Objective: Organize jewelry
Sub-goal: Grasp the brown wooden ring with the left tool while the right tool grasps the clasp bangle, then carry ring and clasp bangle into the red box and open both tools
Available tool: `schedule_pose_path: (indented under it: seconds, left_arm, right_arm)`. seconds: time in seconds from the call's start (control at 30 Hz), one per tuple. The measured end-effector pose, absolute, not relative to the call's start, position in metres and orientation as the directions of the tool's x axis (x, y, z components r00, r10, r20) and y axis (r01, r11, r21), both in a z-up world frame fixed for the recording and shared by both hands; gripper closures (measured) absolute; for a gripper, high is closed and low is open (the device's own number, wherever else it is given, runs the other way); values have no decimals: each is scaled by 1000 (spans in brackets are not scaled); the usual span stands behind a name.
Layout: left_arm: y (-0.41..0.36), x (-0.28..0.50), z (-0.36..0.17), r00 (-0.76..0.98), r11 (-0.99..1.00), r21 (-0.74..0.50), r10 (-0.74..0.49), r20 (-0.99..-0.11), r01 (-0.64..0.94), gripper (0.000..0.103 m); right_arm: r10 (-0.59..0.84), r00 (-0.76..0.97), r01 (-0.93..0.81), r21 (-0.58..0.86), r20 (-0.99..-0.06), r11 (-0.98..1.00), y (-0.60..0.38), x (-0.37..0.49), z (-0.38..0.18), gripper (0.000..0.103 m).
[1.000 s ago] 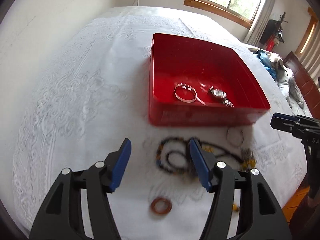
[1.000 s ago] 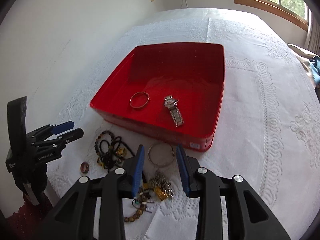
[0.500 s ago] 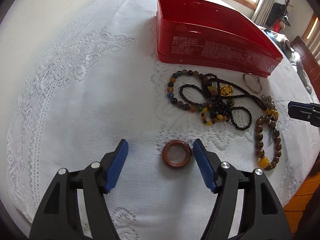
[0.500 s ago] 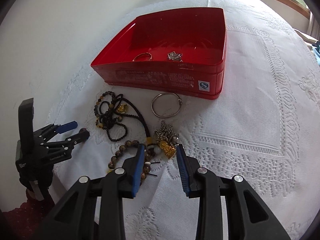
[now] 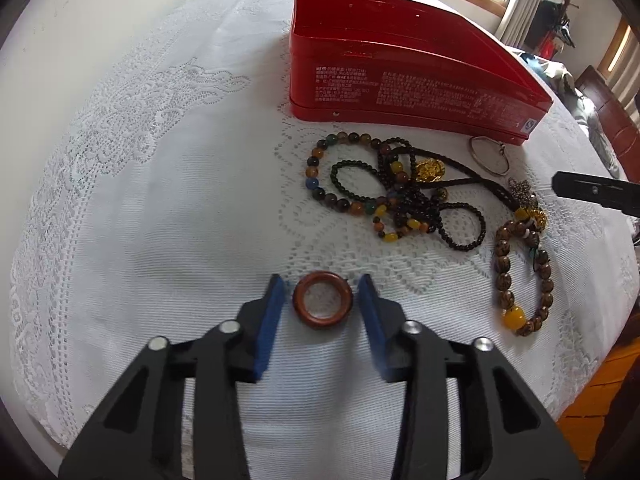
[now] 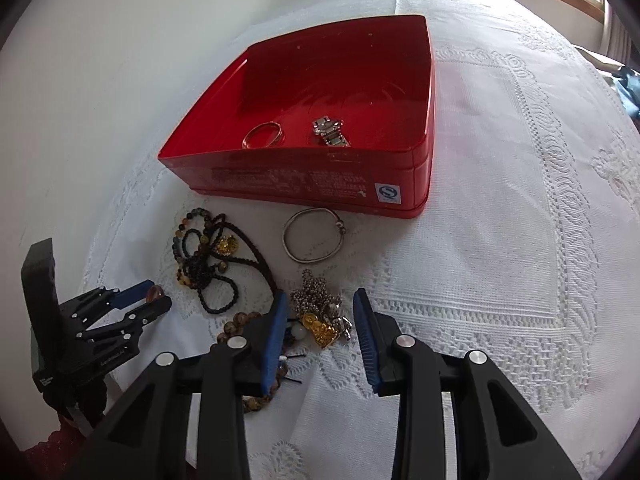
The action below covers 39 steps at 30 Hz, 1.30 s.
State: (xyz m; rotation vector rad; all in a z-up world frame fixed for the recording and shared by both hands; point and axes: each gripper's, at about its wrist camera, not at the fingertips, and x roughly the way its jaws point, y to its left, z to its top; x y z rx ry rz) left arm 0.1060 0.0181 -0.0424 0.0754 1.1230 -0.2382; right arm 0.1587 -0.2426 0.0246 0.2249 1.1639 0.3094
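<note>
A: Left wrist view, near field: left gripper (image 5: 322, 294) parted narrowly, blue pads either side of the brown ring (image 5: 322, 300), which lies flat on the lace cloth (image 5: 160, 220). Contact between pads and ring: cannot tell.

B: Obstructions beyond the ring?

A: Tangle of bead bracelets (image 5: 384, 188) sits between the ring and the red box (image 5: 400, 76), nearer the box. A brown-bead bracelet (image 5: 520, 276) lies to the ring's right. Silver bangle (image 5: 489, 155) is just beside the box's near wall.

B: Right wrist view?

A: Right gripper (image 6: 320, 312) half open, fingers straddling the gold charm and chain cluster (image 6: 320, 320), not clamped. Brown beads partly hidden under its left finger. Bangle (image 6: 314, 239) lies between the cluster and the box (image 6: 304, 178).

B: Box contents?

A: A thin ring-shaped band (image 6: 264, 135) and a metal watch (image 6: 330, 132) near the front wall; the wall cuts off their lower edges.
</note>
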Motion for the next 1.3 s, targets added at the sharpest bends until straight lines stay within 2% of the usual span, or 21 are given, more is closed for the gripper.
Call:
schedule_pose_path:
  seconds: [0.1,0.2,0.27,0.33,0.4,0.57,0.6,0.63,0.67,1.07,1.3]
  left_arm:
    - [15,110,-42,409,973,-78,-164,-898,219,74]
    - [17,114,-39,405,972,-110,-188,-895,208,74]
    - [21,116,-37,409,971,-128,-203,-890,203,74]
    - [27,120,-35,414,969,-143,-216,-884,199,74]
    - [31,128,-32,421,969,-156,-226,-879,194,74]
    - [36,142,-24,426,966,-186,-248,-870,182,74]
    - [37,143,-23,426,965,-189,-250,-869,180,74]
    - [38,145,-22,425,965,-193,-252,-869,178,74]
    - [39,147,-22,424,964,-197,-255,-869,177,74]
    - [34,136,-9,432,958,-208,-275,-859,197,74]
    - [9,144,9,449,948,-208,-300,-842,243,74]
  right_arm:
    - [335,365,-123,312,-869,942,-233,170,22,59]
    - [305,360,-111,284,-882,952,-223,184,17,48]
    - [283,349,-111,261,-893,959,-216,192,13,46]
    - [259,344,-103,237,-903,966,-211,198,9,39]
    - [232,339,-108,208,-912,972,-204,203,6,36]
    - [198,325,-120,167,-925,979,-191,209,-4,36]
    - [183,331,-124,149,-926,981,-189,210,-4,41]
    - [162,338,-125,126,-927,984,-187,210,-5,52]
    - [147,346,-126,110,-927,986,-187,210,-4,54]
    - [262,362,-120,234,-895,965,-222,186,15,54]
    - [317,407,-138,285,-857,948,-235,168,48,54]
